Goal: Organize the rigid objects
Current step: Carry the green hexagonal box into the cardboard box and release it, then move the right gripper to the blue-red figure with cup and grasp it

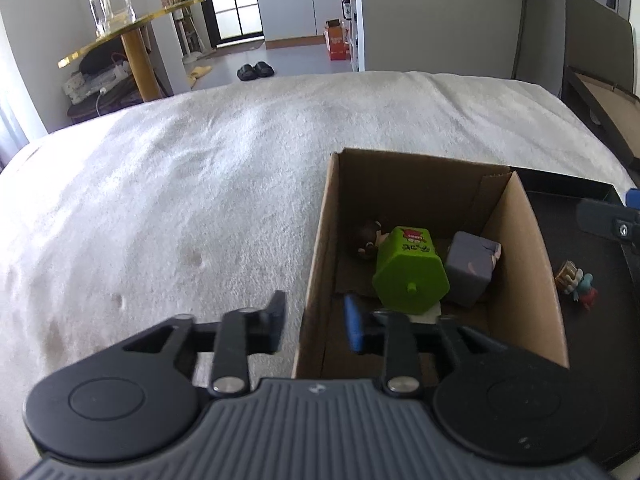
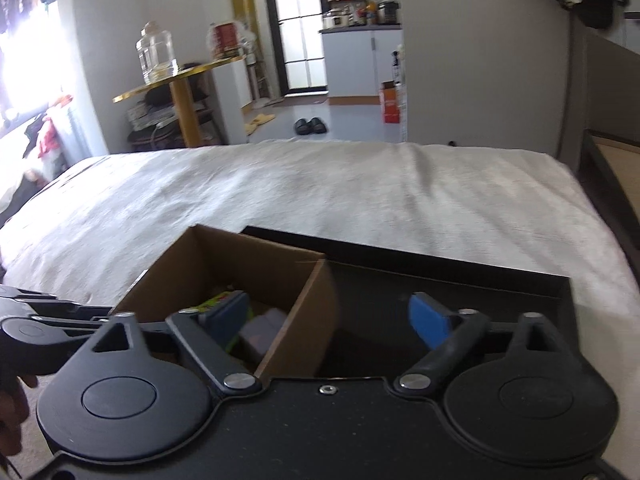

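An open cardboard box (image 1: 520, 260) stands on the bed. Inside it lie a green six-sided container (image 1: 412, 276) on its side, a grey-purple cube (image 1: 470, 266) and a small dark figurine (image 1: 370, 240). My left gripper (image 1: 315, 320) is open, its fingers either side of the box's left wall with nothing gripped. To the right sits a black tray (image 1: 560, 208) with a small colourful figurine (image 1: 576, 280). In the right wrist view my right gripper (image 2: 330, 318) is wide open and empty over the wall between the box (image 2: 304, 320) and the tray (image 2: 380, 288).
Both containers rest on a white blanket (image 1: 200, 200) covering the bed. Beyond the bed's far edge are a gold side table with a glass jar (image 1: 110, 4), slippers (image 1: 256, 70) on the floor and a dark headboard (image 1: 596, 60) at the right.
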A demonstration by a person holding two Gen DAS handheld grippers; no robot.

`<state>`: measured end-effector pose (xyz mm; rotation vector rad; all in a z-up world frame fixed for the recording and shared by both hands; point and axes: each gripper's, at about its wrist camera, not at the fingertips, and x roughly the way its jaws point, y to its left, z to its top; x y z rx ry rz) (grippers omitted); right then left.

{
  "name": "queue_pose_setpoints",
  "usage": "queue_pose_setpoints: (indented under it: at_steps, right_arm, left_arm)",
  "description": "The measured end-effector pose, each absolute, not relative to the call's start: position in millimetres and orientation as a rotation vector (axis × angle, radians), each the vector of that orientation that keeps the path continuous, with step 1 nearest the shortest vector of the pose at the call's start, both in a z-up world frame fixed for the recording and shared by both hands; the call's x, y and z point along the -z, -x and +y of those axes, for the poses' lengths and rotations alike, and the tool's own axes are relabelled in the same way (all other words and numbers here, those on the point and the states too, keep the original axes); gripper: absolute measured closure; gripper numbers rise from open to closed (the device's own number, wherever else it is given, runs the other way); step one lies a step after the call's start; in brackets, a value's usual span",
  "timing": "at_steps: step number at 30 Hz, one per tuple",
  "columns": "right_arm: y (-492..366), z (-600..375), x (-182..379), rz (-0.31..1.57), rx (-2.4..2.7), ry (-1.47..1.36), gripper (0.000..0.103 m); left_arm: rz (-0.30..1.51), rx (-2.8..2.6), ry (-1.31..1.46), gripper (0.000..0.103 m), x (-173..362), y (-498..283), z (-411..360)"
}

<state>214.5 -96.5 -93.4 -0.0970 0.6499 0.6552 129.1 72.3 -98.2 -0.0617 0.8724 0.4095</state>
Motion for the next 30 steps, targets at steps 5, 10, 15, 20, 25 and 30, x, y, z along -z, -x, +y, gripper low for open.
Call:
queue_pose_setpoints:
  at_steps: [5, 10, 15, 20, 25, 30]
  right_arm:
    - [-215, -105, 99, 0.654, -0.626, 0.113, 0.011]
    - [-215, -109, 100, 0.652, -0.619, 0.121, 0.011]
    - [-219, -118, 102, 0.658, -0.601, 0.108, 0.011]
    - [-221, -125, 107, 0.673, -0.592, 0.100, 0.009]
    - [-223, -132, 117, 0.686, -0.575, 0.101, 0.006]
    - [-229, -140, 131, 0.712, -0.551, 0.092, 0.005]
  left_arm:
    - [0.861, -0.421, 0.041, 0.050, 93, -130, 67]
    - [0.859, -0.434, 0.009, 0.036, 91, -133, 62]
    - [0.857, -0.442, -0.012, 0.031, 89, -137, 57]
    - [0.859, -0.447, -0.023, 0.028, 89, -142, 52]
    - [0.864, -0.432, -0.038, 0.026, 88, -146, 44]
    - [0.874, -0.428, -0.046, 0.026, 92, -151, 37]
